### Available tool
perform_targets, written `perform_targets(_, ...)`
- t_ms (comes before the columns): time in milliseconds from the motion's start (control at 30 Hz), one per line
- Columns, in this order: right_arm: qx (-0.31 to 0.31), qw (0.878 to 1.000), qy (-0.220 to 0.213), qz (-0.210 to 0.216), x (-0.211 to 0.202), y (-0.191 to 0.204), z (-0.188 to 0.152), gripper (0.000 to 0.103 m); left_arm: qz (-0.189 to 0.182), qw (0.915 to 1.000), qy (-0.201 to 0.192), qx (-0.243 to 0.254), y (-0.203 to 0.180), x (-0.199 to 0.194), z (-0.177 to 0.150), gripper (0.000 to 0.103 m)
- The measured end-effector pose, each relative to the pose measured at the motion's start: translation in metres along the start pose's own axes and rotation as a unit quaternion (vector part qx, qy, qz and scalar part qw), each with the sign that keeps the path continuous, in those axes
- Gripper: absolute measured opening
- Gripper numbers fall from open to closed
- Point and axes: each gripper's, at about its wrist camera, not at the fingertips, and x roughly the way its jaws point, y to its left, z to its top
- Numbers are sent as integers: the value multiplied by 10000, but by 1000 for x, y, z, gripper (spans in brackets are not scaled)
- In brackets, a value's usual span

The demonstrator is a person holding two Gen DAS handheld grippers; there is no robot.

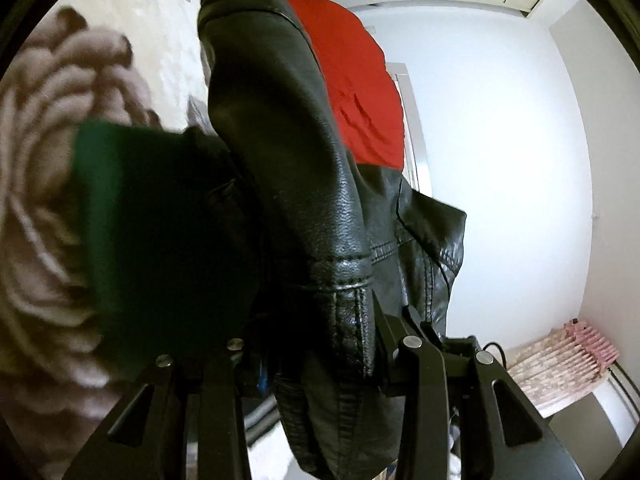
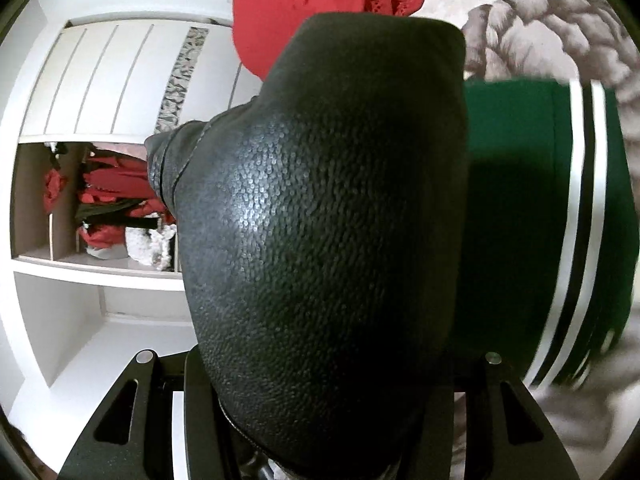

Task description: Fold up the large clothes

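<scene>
Both claws apparently clenched on black leather jacket [image 2: 328, 208], hiding red garment [image 1: 352, 80], green cloth [image 2: 516, 220], wardrobe shelf [image 2: 96, 268] behind.

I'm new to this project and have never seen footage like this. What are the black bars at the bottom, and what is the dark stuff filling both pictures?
No robot here: a person holds a pair of tongs in each hand, with a wide-angle camera on each looking along its fingers. The black bars are those tongs: the left tongs and the right tongs. Both appear shut on a black leather jacket, which is lifted close to the lenses. Behind it lie a red garment, a green garment with white stripes and a flowered bedspread.
</scene>
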Motion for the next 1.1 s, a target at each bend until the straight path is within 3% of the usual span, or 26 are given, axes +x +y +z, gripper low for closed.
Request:
perform_targets(100, -41, 9998, 190, -17, 4, -30, 56, 51, 159, 9998, 20, 78, 19, 33, -9, 34)
perform_targets(233, 173, 9982, 539, -220, 34, -84, 93, 53, 311, 9991, 61, 280, 38, 56, -15, 34)
perform_targets(333, 336, 9972, 631, -221, 50, -109, 104, 59, 462, 9978, 190, 425, 34, 60, -10, 39)
perform_targets(433, 458, 9967, 664, -90, 49, -120, 115, 66, 620, 9958, 556, 385, 24, 63, 3, 43)
perform_targets(500, 586, 9956, 723, -76, 52, -117, 94, 72, 790, 9929, 799, 380, 19, 63, 12, 46)
perform_targets(600, 504, 9943, 776, -520, 48, -100, 79, 81, 975, 9890, 967, 558, 10, 52, 9, 59)
perform_targets(700, 366, 9915, 687, -1046, 28, -89, 72, 84, 1080, 9856, 1044, 776, 1, 43, 7, 87)
perform_targets(733, 299, 9897, 605, -1259, 21, -85, 67, 84, 1088, 9838, 1069, 945, -8, 37, 8, 100)
perform_targets(800, 241, 9858, 438, -1601, 14, -64, 44, 85, 1181, 9793, 1050, 1268, -23, 31, 15, 103)
perform_targets(900, 11, 9730, -18, -2309, -9, -38, 12, 85, 1579, 9603, 1167, 1984, -52, 26, 21, 103)
perform_targets(967, -98, 9621, -273, -2713, -12, -28, -47, 85, 1952, 9384, 1222, 2577, -75, 21, 26, 103)
perform_targets(1100, -541, 8966, -964, -4289, -19, 11, -113, 89, 2572, 8778, 1194, 3860, -105, 4, 24, 103)
